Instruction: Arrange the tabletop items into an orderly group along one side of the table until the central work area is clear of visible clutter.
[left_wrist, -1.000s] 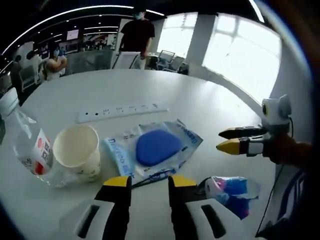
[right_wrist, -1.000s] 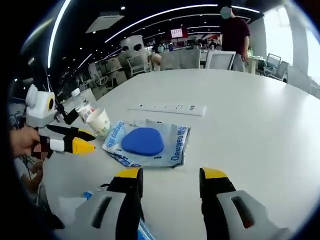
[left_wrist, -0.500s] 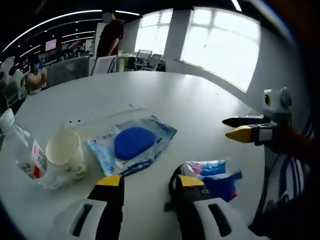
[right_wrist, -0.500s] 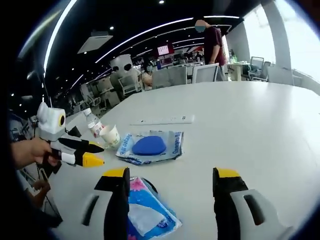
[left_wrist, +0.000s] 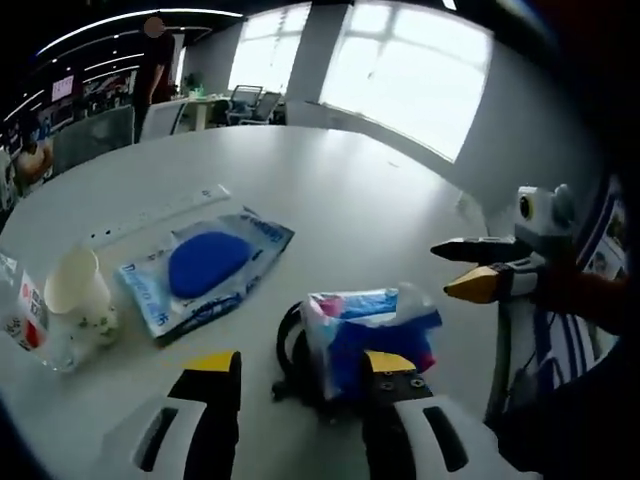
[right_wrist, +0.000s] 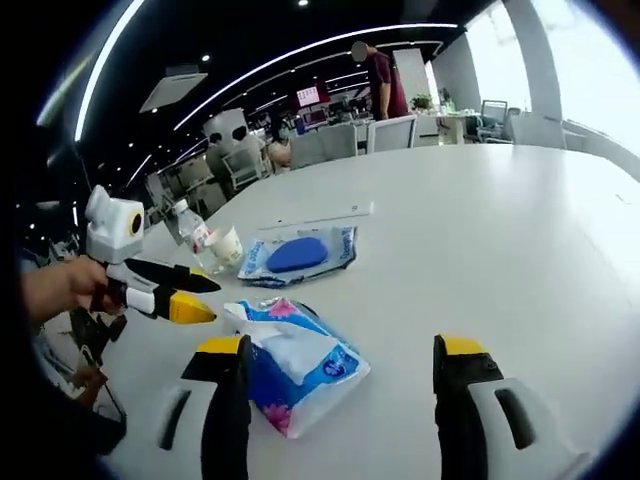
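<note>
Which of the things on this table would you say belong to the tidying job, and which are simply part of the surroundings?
Job items:
- tissue pack
- blue pouch
- paper cup
- bottle
- dark cable

Just there:
- power strip
- chairs
- standing person

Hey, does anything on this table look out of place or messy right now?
The crumpled tissue pack lies by itself near the table edge, on top of a black cable, apart from the paper cup, bottle and blue-pad packet grouped farther back. Nothing looks spilled or broken.
</note>
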